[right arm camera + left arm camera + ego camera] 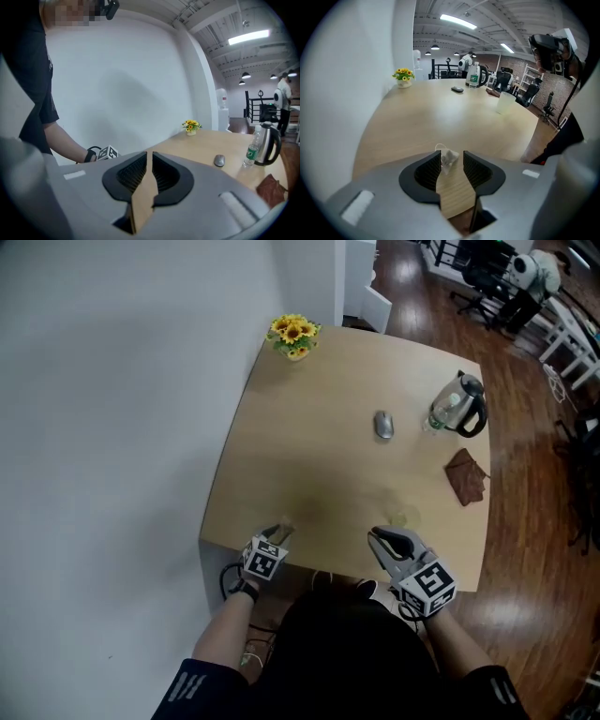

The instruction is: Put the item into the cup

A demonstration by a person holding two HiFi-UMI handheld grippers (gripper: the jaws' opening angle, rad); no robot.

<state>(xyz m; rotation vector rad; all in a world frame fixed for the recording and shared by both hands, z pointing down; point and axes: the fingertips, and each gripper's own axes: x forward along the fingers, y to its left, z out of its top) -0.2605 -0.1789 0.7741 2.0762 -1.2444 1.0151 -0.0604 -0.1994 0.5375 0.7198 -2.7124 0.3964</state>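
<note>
Light wood tbl [319, 465], rounded corners, L edge against white wall. Landmark = grey mouse [383, 425], mid-tbl toward far side.

- Just R of mouse: clear water bottle [437, 418], w/ kettle [466, 404] right beside it.
- R of mouse and a bit nearer: brown crumpled cloth [465, 475].
- Far-L of mouse, at corner by wall: small pot of yellow flowers [293, 337].
- Well nearer than mouse: translucent cup [505, 102].
- Nearer + L of mouse, by front edge: tea bag [449, 159] w/ string.
</note>
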